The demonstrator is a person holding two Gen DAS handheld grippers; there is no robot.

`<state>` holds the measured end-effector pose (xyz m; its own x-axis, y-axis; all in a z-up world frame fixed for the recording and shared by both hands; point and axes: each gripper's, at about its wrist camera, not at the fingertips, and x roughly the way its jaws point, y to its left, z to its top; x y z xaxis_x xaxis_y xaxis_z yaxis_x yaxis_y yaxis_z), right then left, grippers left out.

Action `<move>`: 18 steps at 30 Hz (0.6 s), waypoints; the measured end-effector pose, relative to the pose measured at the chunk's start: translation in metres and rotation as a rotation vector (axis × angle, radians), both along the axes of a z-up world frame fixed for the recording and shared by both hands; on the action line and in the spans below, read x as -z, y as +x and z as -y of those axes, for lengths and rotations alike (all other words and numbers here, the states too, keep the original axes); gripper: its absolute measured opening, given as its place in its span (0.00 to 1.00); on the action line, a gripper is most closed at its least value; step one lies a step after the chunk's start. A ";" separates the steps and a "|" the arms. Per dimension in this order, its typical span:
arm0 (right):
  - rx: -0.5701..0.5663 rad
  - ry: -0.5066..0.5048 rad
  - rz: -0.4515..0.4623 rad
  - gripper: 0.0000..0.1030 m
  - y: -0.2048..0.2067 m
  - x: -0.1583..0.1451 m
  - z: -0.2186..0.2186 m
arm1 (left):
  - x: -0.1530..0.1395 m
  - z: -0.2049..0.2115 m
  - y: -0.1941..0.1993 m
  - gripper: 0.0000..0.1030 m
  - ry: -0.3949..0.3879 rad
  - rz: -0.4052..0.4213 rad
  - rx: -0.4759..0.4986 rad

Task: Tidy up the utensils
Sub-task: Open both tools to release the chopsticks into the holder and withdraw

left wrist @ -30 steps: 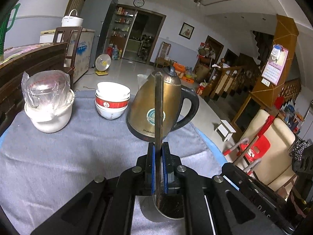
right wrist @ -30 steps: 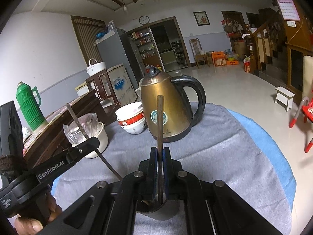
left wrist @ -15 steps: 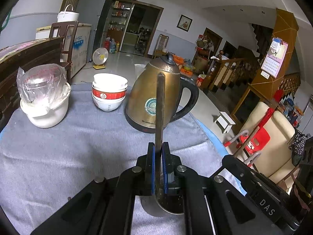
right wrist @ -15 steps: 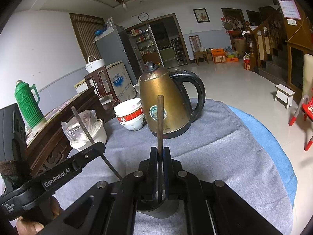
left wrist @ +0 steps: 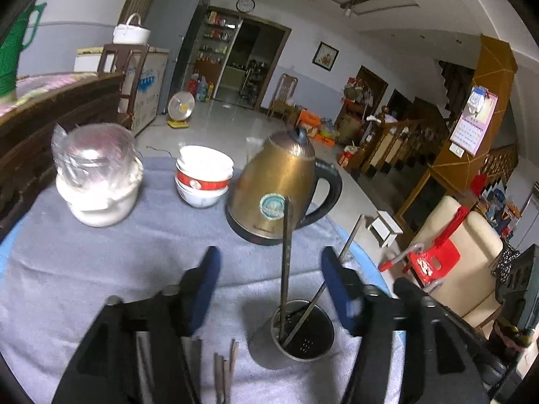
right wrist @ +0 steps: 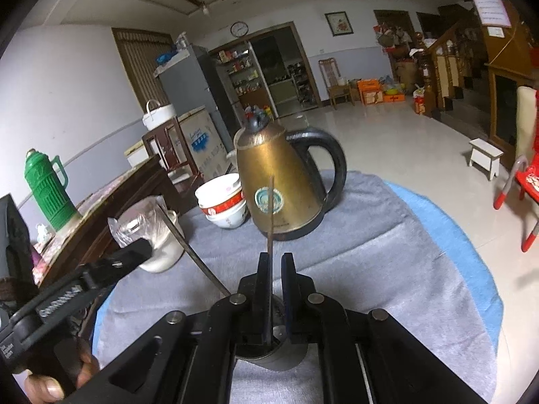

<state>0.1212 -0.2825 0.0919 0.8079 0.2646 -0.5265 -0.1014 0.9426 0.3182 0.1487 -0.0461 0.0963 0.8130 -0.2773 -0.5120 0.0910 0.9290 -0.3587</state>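
Observation:
A steel cup (left wrist: 303, 333) stands on the grey cloth just below both grippers. My left gripper (left wrist: 271, 286) is open and its jaws are opening wide. A metal rod (left wrist: 286, 252) stands free in the cup between the spread fingers, touching neither pad. A second rod (left wrist: 350, 239) leans right out of the same cup. In the right wrist view this second rod (right wrist: 269, 235) lies along the left pad of my right gripper (right wrist: 276, 286). Those jaws stand a narrow slit apart, and cloth shows between rod and right pad. Several loose utensils (left wrist: 224, 367) lie under my left gripper.
A brass kettle (left wrist: 279, 188) stands right behind the cup, with stacked bowls (left wrist: 203, 178) and a bag-covered white pot (left wrist: 97, 181) to its left. A green thermos (right wrist: 47, 188) sits on the wooden furniture at left. The table's blue edge (right wrist: 465, 235) curves along the right.
My left gripper let go of its rod, spread its jaws wide and drew back upward; the rod now stands alone in the cup. My right jaws parted by a slit.

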 end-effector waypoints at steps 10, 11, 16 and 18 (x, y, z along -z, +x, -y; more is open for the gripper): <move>-0.019 -0.039 -0.057 0.90 -0.056 0.015 0.000 | 0.022 -0.068 -0.080 0.86 0.080 -0.014 -0.127; -0.026 -0.042 -0.079 0.90 -0.059 0.023 -0.002 | 0.033 -0.076 -0.087 0.86 0.092 -0.035 -0.145; -0.034 -0.082 -0.213 0.90 -0.080 0.084 -0.009 | 0.089 -0.103 -0.115 0.86 0.161 -0.140 -0.254; -0.025 -0.072 -0.269 0.90 -0.086 0.104 -0.008 | 0.106 -0.111 -0.122 0.86 0.159 -0.188 -0.272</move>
